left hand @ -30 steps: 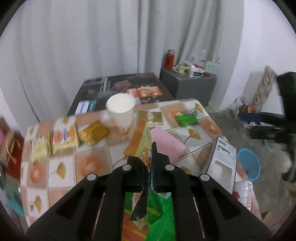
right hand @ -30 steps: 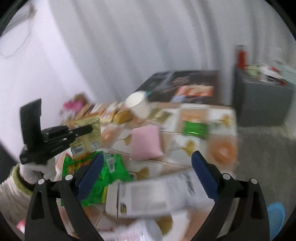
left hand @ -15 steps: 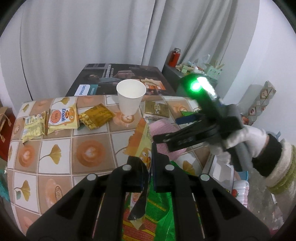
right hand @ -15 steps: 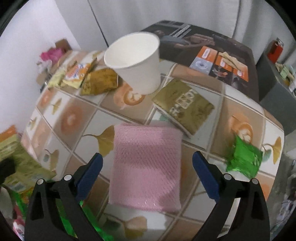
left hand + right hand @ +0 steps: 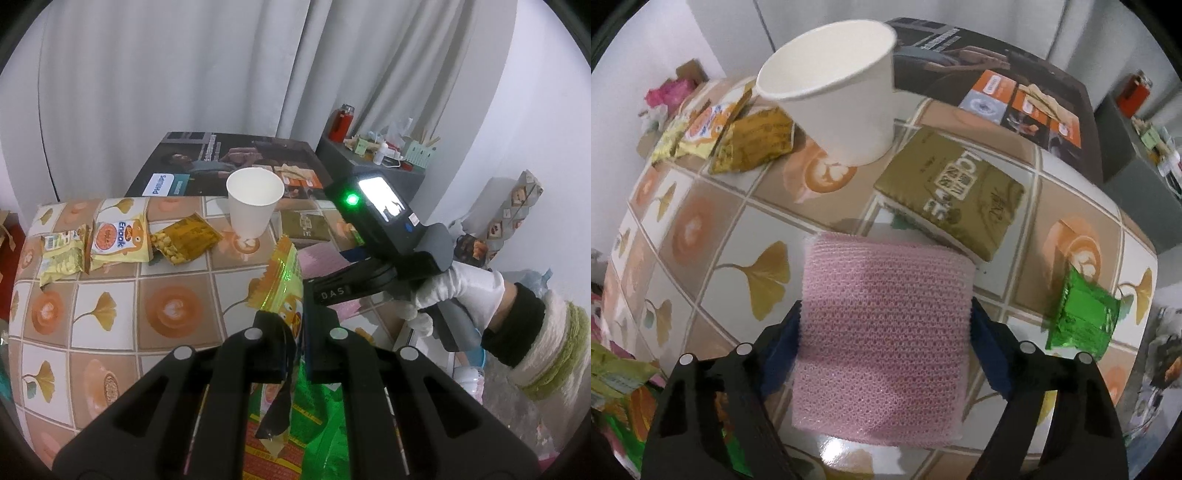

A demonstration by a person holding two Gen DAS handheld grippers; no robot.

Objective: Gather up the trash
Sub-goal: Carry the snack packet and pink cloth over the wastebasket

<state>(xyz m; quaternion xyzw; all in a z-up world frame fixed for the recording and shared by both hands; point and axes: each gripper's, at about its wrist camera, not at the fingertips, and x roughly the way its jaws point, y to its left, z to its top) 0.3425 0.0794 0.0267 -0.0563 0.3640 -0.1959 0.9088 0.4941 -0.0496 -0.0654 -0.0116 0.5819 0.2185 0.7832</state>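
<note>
Lowered over the pink mesh pad [image 5: 884, 332] within the last half second: right gripper [image 5: 884, 325], spread wide, blue fingers [image 5: 783, 332] now flanking the pad's edges on the tiled table [image 5: 713, 229], not yet pinching. Left gripper [image 5: 295, 332] clenched as before on an orange snack wrapper [image 5: 284, 280] held above green packets. Likely next: squeezing the pad for collection.
</note>
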